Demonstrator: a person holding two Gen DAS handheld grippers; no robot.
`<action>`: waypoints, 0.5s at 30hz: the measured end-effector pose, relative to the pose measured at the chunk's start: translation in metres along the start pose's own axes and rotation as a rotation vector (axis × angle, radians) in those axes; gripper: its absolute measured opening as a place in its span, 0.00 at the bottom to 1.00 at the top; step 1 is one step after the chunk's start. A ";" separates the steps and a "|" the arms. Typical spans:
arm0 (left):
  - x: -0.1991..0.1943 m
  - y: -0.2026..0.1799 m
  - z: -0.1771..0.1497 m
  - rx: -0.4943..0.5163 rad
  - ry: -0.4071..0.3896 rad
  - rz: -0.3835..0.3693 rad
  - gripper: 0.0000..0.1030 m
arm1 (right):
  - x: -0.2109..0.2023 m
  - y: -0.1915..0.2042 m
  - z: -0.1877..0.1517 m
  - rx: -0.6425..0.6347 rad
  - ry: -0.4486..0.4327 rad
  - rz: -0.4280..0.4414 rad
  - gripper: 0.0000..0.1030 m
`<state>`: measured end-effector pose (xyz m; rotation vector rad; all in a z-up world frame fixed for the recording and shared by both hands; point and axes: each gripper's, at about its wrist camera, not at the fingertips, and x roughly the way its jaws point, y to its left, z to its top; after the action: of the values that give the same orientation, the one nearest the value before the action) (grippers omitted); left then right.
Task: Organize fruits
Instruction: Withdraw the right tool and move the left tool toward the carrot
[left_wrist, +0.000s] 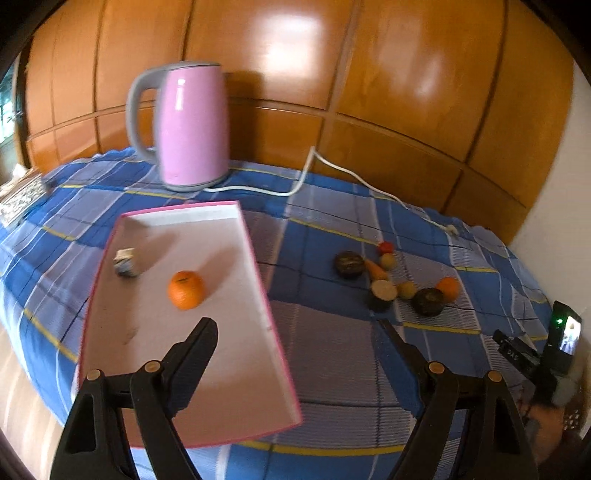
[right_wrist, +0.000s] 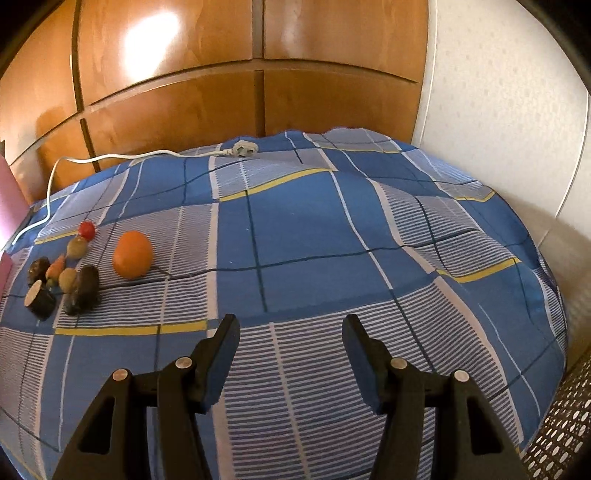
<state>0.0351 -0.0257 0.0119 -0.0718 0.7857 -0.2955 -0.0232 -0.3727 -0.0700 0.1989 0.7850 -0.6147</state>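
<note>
With one round orange fruit (left_wrist: 185, 289) on the pink-rimmed white tray (left_wrist: 236, 332), both my grippers hang released, empty.
Next: the loose orange (right_wrist: 132, 259) at ten o'clock of my right gripper (right_wrist: 291, 332).

No legible text, brand, number or sign is found in either view. The black device (left_wrist: 517, 353) at the right edge of the left wrist view carries pale marks resembling letters, too blurred to read. Its small lit screen (left_wrist: 569, 334) shows no readable characters. Pink kettle (left_wrist: 192, 125) bears no label.
</note>
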 end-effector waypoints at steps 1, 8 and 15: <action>0.004 -0.003 0.002 0.008 0.006 0.001 0.83 | 0.001 -0.002 0.000 0.005 0.002 -0.003 0.57; 0.030 -0.017 0.011 0.018 0.072 -0.030 0.73 | 0.009 -0.010 -0.003 0.019 0.007 -0.013 0.57; 0.049 -0.039 0.013 0.058 0.132 -0.093 0.54 | 0.014 -0.011 -0.005 0.019 0.006 -0.008 0.57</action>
<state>0.0680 -0.0776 -0.0053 -0.0346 0.9060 -0.4143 -0.0252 -0.3858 -0.0829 0.2151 0.7859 -0.6301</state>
